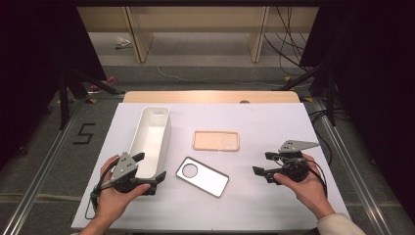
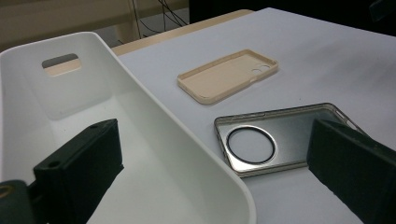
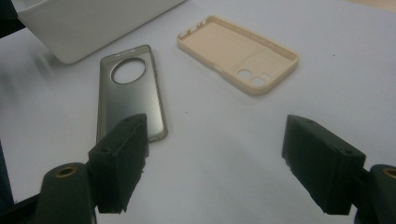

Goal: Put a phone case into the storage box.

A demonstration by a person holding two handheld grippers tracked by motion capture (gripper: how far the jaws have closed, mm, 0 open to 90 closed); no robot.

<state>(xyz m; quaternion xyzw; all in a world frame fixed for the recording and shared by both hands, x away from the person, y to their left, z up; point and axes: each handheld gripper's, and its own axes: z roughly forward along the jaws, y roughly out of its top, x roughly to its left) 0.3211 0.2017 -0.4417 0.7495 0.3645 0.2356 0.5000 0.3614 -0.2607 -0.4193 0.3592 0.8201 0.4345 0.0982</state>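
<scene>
Open tabletop (image 1: 274, 122) is left between the tan case (image 1: 216, 140) and the right gripper (image 1: 262, 163). The left side is blocked by the white bin (image 1: 152, 139), whose near wall is straddled by the left gripper (image 1: 149, 172). The grey case (image 1: 202, 176) lies just beside the bin.

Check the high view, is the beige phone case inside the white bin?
No, the beige phone case lies on the table beside the white bin.

white table (image 1: 274, 122) bears bin (image 1: 152, 134), two phone cases (image 1: 216, 140).
</scene>
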